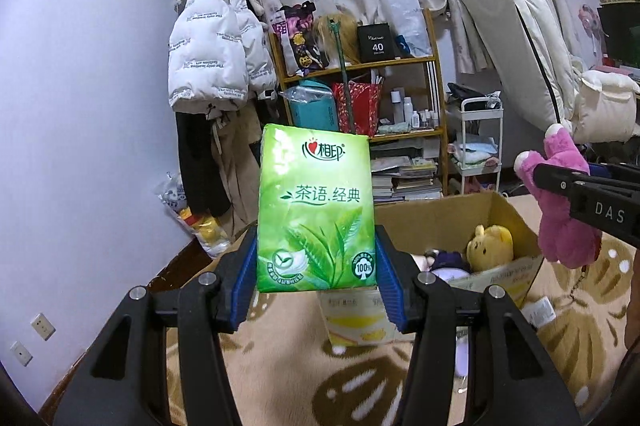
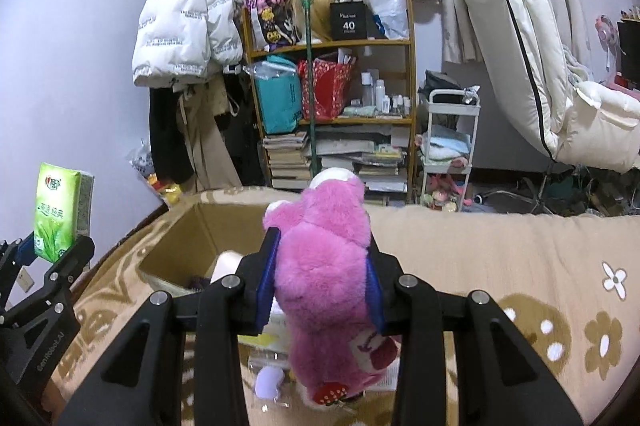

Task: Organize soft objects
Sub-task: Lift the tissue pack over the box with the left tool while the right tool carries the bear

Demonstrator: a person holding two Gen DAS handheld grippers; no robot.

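Left wrist view: green plastic tissue pack (image 1: 316,210) held upright in the air, pinched between left gripper (image 1: 316,266) blue pads. Right gripper (image 2: 322,274) clamps pink plush bear (image 2: 324,266) above the brown cardboard box (image 1: 516,222), yellow plush bear (image 1: 490,246) inside, on beige flowered blanket (image 2: 520,266).

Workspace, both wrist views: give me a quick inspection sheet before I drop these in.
Surface: beige flower-pattern blanket.
Job's things: green tissue pack and pink plush bear both held up; open cardboard box holds a yellow plush and a dark-haired doll.
Clutter: yellow packet in front of the box.
Grippers: left gripper clamps the pack; right gripper clamps the bear.
Cables: nothing seen on the blanket.
Surroundings: packed wooden shelf, white jacket, white trolley.
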